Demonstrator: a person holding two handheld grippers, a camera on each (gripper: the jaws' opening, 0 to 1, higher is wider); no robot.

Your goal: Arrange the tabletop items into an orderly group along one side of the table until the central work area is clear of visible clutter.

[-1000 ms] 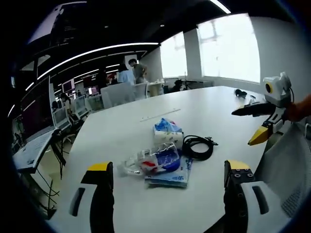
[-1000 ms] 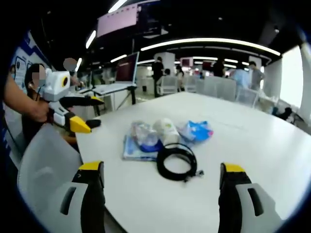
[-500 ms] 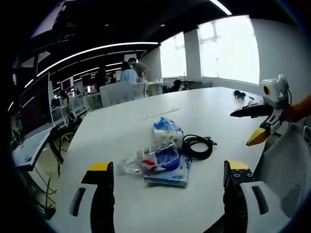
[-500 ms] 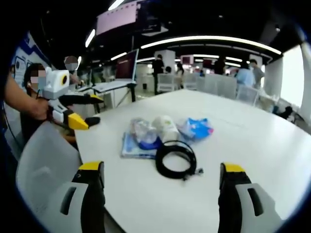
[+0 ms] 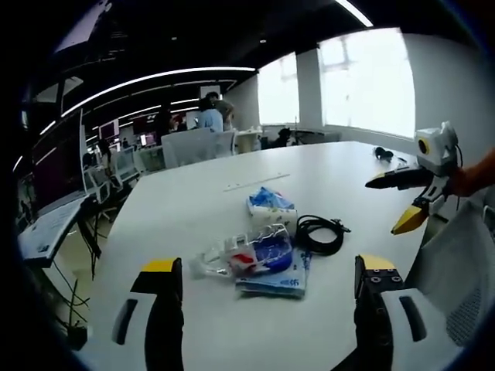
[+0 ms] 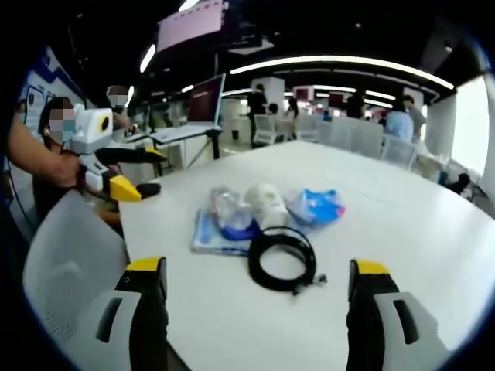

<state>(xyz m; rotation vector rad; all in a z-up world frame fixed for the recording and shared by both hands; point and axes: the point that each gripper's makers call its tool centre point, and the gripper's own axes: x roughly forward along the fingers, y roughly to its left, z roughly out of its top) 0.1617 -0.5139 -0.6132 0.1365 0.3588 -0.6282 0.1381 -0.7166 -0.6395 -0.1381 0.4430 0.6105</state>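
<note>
Cable coil (image 6: 281, 260) ahead between right gripper (image 6: 255, 297) fingers: light, floppy; grab bundled loop. Crinkly plastic bag (image 5: 246, 253) slippery. Both grippers' fingers spread, empty.

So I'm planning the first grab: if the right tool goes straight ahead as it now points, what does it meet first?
Probably the cable: the black coil lies nearest, roughly centred ahead of the open right tool. The bottle and packets sit behind it; depth is uncertain.

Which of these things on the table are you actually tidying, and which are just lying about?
To tidy:
coiled black cable
crumpled plastic bag
blue packet
flat blue pouch
white roll

Just lying about:
white chair
far laptop
</note>
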